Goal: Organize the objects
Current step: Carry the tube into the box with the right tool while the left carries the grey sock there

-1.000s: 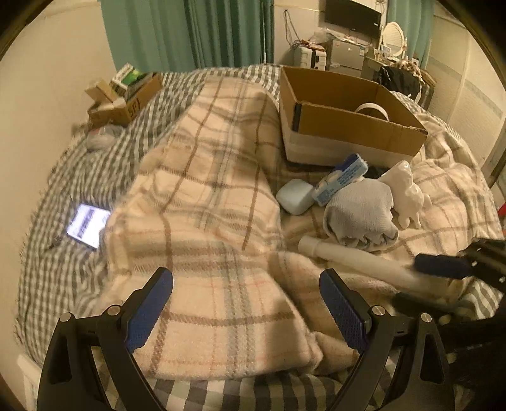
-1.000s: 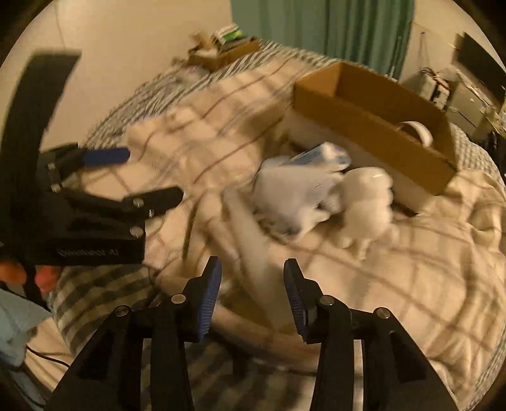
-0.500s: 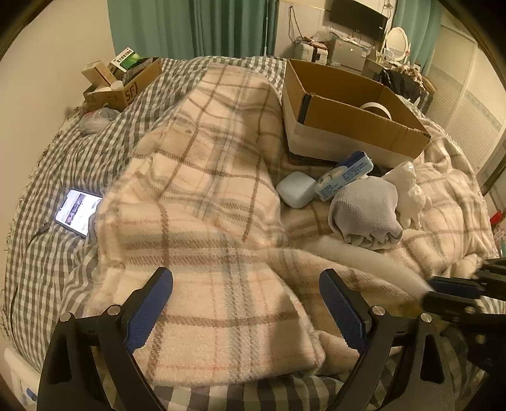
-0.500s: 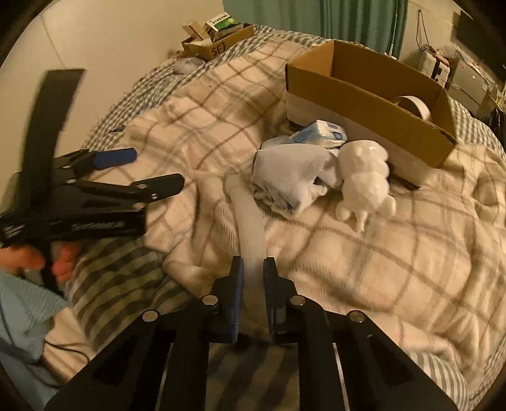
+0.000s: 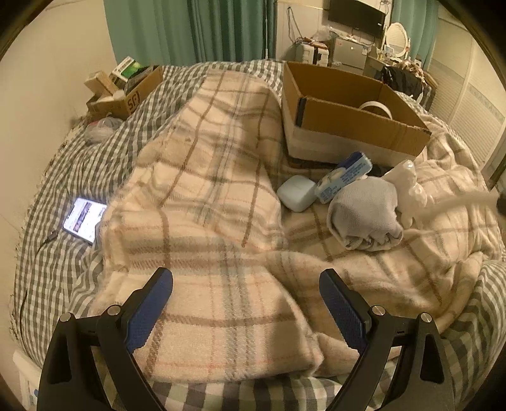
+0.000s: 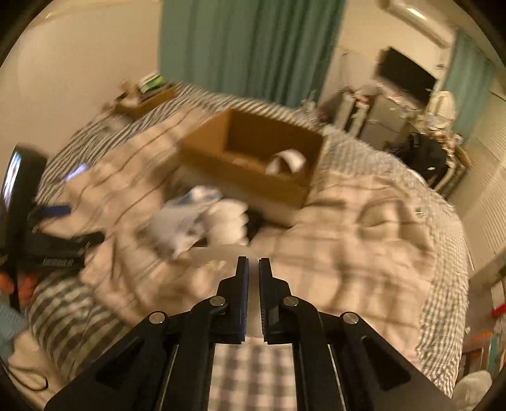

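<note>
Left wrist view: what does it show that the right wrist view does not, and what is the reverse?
Only the left wrist view shows the pale blue case clearly. Only the right wrist view shows the right gripper closed on the white tube, and the air conditioner. Both show the cardboard box with the tape roll inside, the plaid blanket and the open left gripper.

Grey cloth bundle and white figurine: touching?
Touching. The left wrist view shows the grey cloth bundle pressed against the white figurine, their edges meeting with no gap.

A lit phone (image 5: 84, 219) lies beside the plaid blanket (image 5: 202, 202).
</note>
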Action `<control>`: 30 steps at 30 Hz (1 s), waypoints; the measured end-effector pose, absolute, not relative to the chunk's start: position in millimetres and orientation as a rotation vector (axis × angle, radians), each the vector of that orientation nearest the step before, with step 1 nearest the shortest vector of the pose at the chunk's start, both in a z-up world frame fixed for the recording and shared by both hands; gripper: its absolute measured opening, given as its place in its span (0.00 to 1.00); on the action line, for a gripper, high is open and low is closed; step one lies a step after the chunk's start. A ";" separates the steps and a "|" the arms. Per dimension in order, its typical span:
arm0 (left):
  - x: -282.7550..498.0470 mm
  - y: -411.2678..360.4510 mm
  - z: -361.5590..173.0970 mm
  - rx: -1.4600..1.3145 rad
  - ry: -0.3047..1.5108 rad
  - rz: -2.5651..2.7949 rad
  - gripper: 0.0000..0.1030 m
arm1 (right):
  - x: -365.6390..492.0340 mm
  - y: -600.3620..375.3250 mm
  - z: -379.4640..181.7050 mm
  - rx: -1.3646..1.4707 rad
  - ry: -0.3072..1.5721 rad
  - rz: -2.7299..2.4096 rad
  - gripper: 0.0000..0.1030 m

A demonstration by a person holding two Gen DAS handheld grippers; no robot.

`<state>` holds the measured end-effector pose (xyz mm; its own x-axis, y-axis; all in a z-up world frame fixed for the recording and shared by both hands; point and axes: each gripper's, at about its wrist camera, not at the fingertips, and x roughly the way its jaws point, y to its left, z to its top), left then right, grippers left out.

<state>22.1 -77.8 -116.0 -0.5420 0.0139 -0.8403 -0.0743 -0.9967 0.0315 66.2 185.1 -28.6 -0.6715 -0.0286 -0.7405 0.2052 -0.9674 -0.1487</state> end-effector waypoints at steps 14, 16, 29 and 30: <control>-46.5 11.7 -134.9 -1.427 0.087 2.453 0.88 | 27.5 214.5 3.1 1.156 0.250 -2.851 0.06; -54.6 16.0 -144.6 -1.448 0.087 2.423 0.70 | 23.1 216.7 -2.8 1.174 0.248 -2.843 0.06; -58.2 6.7 -64.1 -1.282 0.004 2.459 0.53 | -21.8 199.7 39.8 1.052 0.214 -2.860 0.06; -64.1 8.0 -55.4 -1.261 -0.003 2.462 0.53 | -27.5 198.3 45.2 1.032 0.189 -2.863 0.06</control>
